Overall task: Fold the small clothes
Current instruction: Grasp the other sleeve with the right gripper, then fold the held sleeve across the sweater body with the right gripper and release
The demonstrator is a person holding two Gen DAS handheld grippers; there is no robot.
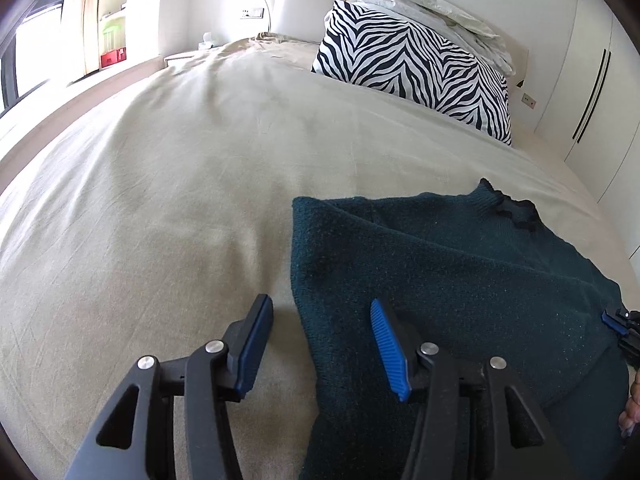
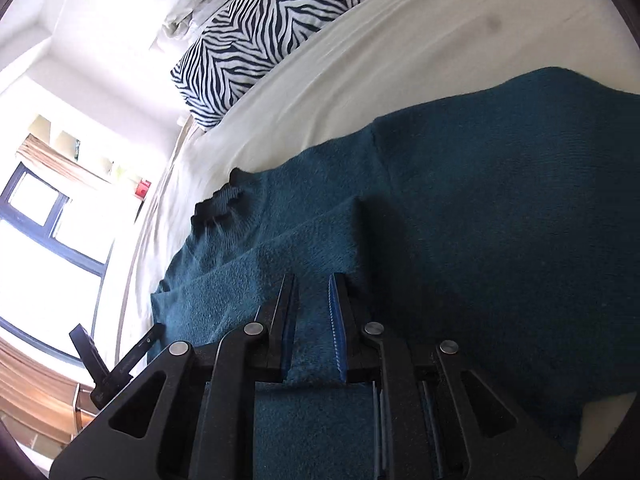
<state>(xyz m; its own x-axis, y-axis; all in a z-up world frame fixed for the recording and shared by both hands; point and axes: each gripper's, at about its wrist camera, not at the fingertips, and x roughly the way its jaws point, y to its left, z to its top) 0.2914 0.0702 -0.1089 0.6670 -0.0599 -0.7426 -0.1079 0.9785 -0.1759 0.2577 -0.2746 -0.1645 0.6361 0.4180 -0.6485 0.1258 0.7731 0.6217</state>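
A dark teal knit sweater [image 1: 440, 264] lies on the beige bed sheet [image 1: 180, 200], its frilled collar [image 1: 516, 210] toward the far right. My left gripper [image 1: 318, 312] is open and empty, just above the sweater's left edge, one finger over the sheet and one over the knit. In the right wrist view the sweater [image 2: 500, 184] fills the frame, a sleeve folded across its body. My right gripper [image 2: 312, 300] has its jaws partly closed around that folded sleeve [image 2: 304, 240], with a narrow gap of knit between the pads. Its tip also shows in the left wrist view [image 1: 618, 322].
A zebra-print pillow [image 1: 412, 68] and a crumpled white duvet [image 1: 436, 12] lie at the head of the bed. White wardrobe doors [image 1: 592, 92] stand to the right. A window [image 2: 44, 216] and wooden furniture [image 2: 36, 396] are beyond the bed's edge.
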